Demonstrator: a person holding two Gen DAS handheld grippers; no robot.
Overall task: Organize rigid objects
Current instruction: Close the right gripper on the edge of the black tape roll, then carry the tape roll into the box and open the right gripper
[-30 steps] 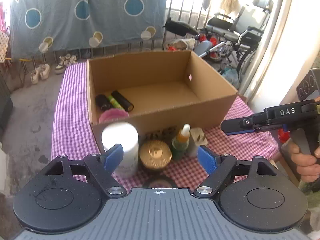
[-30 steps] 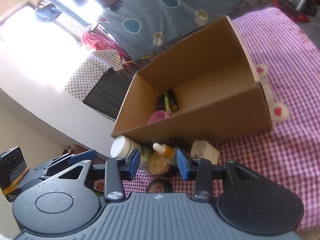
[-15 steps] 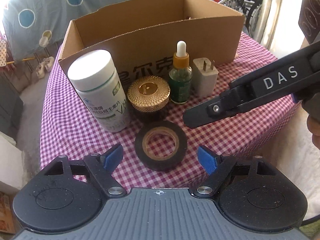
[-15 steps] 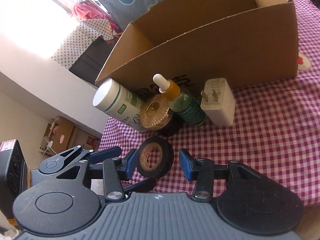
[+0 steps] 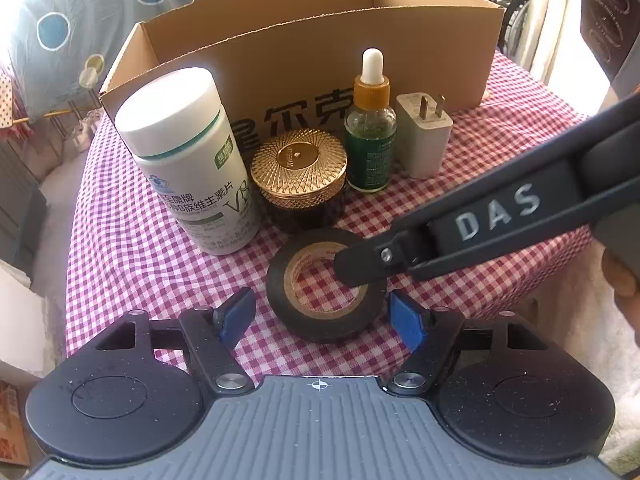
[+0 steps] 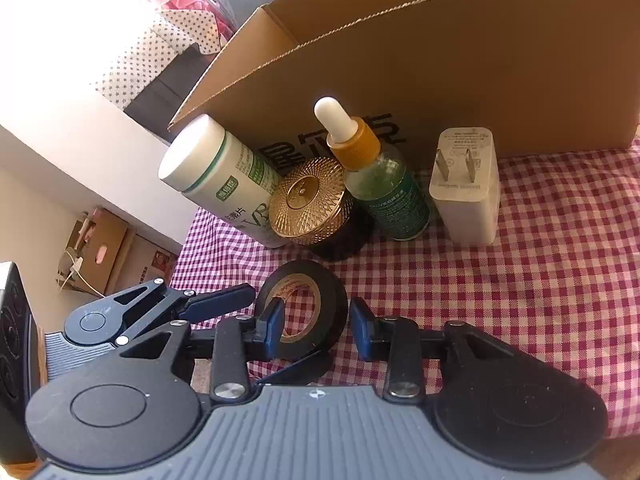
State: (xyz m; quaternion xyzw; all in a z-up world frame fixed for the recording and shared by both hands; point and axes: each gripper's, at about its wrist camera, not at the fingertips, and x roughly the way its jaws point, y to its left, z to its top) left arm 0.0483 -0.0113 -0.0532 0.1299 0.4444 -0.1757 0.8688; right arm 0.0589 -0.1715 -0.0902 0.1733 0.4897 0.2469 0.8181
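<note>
A black tape roll [image 5: 324, 292] lies flat on the checked cloth near the table's front edge; it also shows in the right wrist view [image 6: 308, 312]. My left gripper [image 5: 322, 318] is open, its blue pads on either side of the roll, apart from it. My right gripper [image 6: 318, 326] is open, with one finger inside the roll's hole and the other outside its rim. Behind stand a white pill bottle [image 5: 188, 160], a gold-lidded jar [image 5: 298, 172], a green dropper bottle [image 5: 370, 128] and a white charger plug [image 5: 424, 136].
An open cardboard box [image 5: 320, 36] stands behind the row of objects, its inside hidden from here. The table's front edge is close under both grippers. A spotted blue cloth [image 5: 100, 8] hangs at the back left.
Both grippers dropped from above the box and closed in on the tape roll. The right gripper's finger went into the roll's hole.
</note>
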